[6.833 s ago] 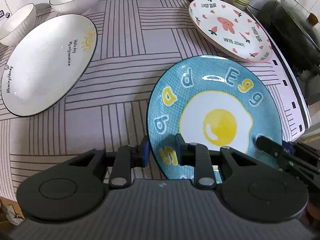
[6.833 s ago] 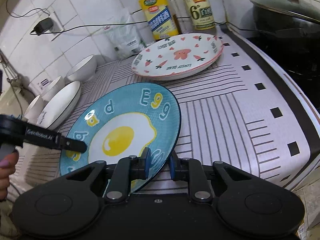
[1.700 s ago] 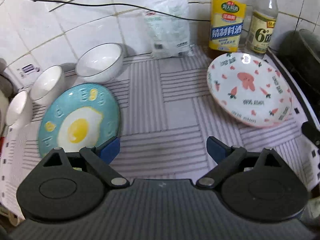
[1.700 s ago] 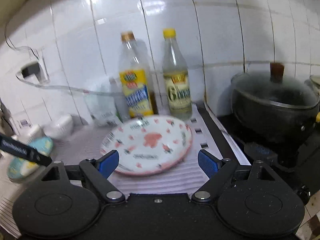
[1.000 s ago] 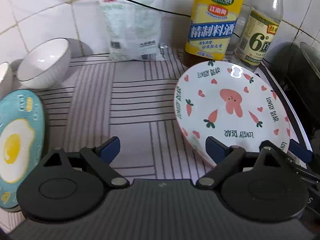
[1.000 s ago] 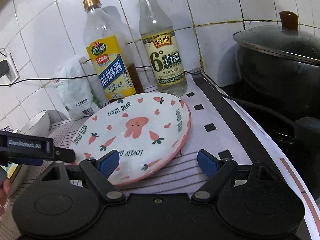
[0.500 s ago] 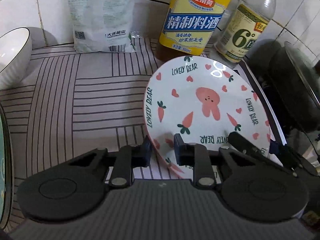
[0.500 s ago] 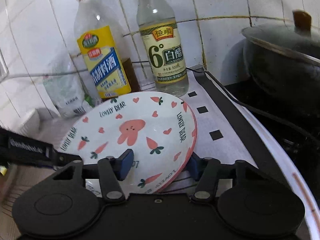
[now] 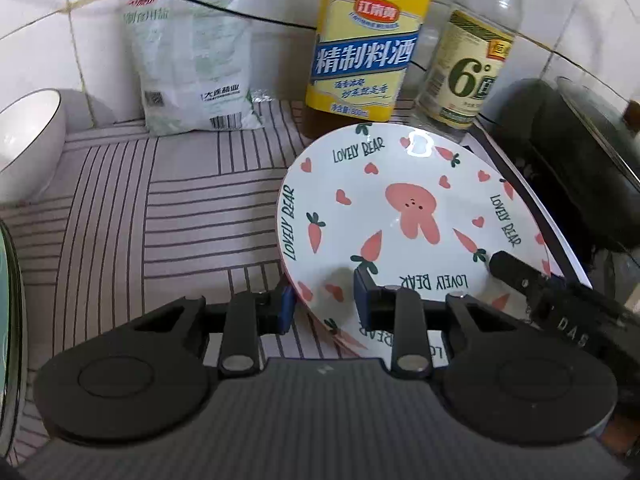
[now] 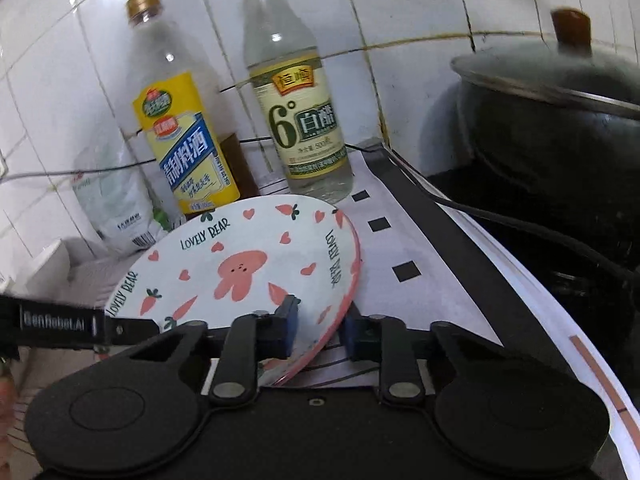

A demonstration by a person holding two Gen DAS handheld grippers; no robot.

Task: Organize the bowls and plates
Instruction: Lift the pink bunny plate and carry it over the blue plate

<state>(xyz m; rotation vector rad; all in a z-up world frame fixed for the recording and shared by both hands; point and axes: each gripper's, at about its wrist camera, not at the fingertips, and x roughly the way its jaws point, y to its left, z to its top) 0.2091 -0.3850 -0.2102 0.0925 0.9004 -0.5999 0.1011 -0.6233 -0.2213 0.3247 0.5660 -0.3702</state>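
Gripping: both claws pinch the near rim of the bear plate (image 9: 404,216), one from each side.
Bear plate: white with a pink rim, carrots, hearts and "LOVELY BEAR" lettering; it sits tilted over the striped mat (image 9: 160,216), far edge toward the bottles.
Left gripper (image 9: 324,304): jaws closed on the plate's rim at about 7 o'clock of the plate; one blue pad under the rim, the other on the plate's face.
Right gripper (image 10: 318,330): jaws closed on the rim at about 5 o'clock of the plate in its own view; left pad on the face, right pad behind the pink edge.
Yellow-label bottle (image 9: 368,40): at 12 o'clock, just behind the plate.
Vinegar bottle (image 9: 468,68): at 1 o'clock, beside the yellow one.
Salt bag (image 9: 192,60): at 11 o'clock against the tiled wall.
White bowl (image 9: 28,144): at 9 o'clock, well apart from the plate.
Black pot (image 10: 552,128): at 3 o'clock, lidded.
Blue plate (image 9: 10,320): only its edge shows at the far left.
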